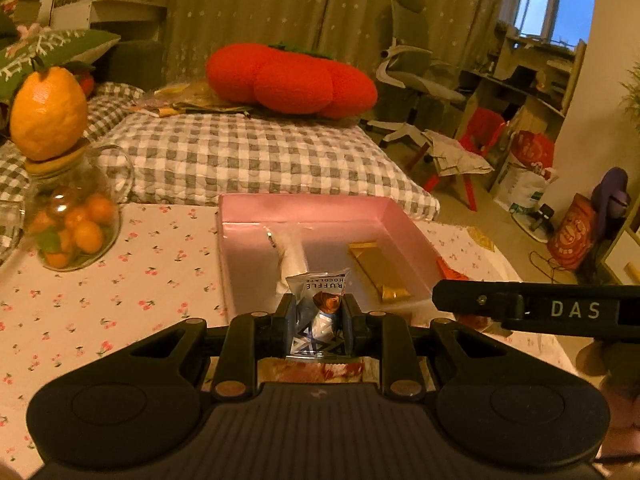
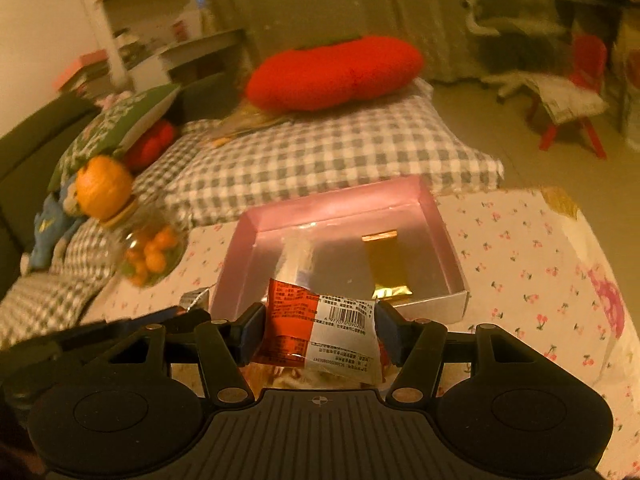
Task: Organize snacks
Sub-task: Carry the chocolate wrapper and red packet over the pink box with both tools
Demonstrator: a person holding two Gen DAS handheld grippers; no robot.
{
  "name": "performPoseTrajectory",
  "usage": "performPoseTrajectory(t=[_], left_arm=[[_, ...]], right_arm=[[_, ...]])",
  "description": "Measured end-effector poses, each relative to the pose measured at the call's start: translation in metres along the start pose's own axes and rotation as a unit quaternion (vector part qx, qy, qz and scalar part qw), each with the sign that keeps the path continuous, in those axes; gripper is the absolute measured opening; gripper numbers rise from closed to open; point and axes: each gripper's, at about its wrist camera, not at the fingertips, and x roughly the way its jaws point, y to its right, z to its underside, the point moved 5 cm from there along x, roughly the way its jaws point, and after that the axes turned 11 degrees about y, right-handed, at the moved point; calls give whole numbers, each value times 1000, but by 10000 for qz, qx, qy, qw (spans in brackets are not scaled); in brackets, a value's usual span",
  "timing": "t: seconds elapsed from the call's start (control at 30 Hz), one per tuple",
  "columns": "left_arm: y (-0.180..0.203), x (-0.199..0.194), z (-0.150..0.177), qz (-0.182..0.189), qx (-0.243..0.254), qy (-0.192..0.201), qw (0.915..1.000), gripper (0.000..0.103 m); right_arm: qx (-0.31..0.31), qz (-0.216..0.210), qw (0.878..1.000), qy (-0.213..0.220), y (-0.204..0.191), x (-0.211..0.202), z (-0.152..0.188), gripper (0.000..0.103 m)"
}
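Observation:
My left gripper [image 1: 319, 312] is shut on a small silver chocolate truffle packet [image 1: 320, 294], held just before the near edge of a pink box [image 1: 304, 204]. My right gripper [image 2: 316, 326] is shut on a red and white snack packet [image 2: 320, 324] with a barcode, in front of the same pink box [image 2: 340, 196]. Inside the box lie a gold bar [image 1: 378, 266] and a clear wrapped snack [image 1: 290, 250]; the right wrist view shows the gold bar [image 2: 386, 266] and the clear snack [image 2: 296, 256] too. The right gripper's black finger [image 1: 532, 308] crosses the left wrist view at the right.
A glass jar of small oranges [image 1: 68, 216] topped by a large orange fruit [image 1: 48, 114] stands on the cherry-print tablecloth [image 1: 140, 280] left of the box. A checked cushion [image 1: 256, 156] and a red plush [image 1: 288, 78] lie beyond the table. A small silver packet [image 2: 194, 298] lies by the box's left corner.

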Motion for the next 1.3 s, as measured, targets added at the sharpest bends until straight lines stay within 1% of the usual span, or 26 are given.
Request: performPoseTrajectory(t=[0.1, 0.17, 0.23, 0.37, 0.53, 0.67, 0.8, 0.93, 1.3], left_arm=[[-2, 12, -6, -63, -124, -84, 9999, 21], [-1, 20, -10, -122, -98, -111, 9998, 21], [0, 31, -13, -167, -48, -149, 9997, 21], [2, 55, -18, -167, -100, -252, 9995, 21], [8, 82, -21, -126, 88, -370, 9992, 21], [11, 101, -20, -108, 248, -504, 9984, 21], [9, 117, -20, -108, 284, -675, 9973, 21], [8, 132, -20, -129, 443, -780, 9959, 21], [6, 154, -11, -231, 516, -1021, 9932, 22]], right_arm=[[254, 50, 9996, -148, 11, 16, -8, 60], [364, 59, 9991, -218, 18, 28, -15, 60], [457, 13, 9985, -316, 24, 41, -22, 60], [528, 57, 9978, -399, 34, 65, -35, 60], [609, -34, 9971, -447, 45, 91, -45, 60], [470, 74, 9973, -564, 51, 112, -46, 60], [481, 161, 9967, -638, 58, 130, -45, 60], [441, 204, 9961, -738, 60, 144, -43, 60], [399, 439, 9945, -864, 65, 170, -36, 60]])
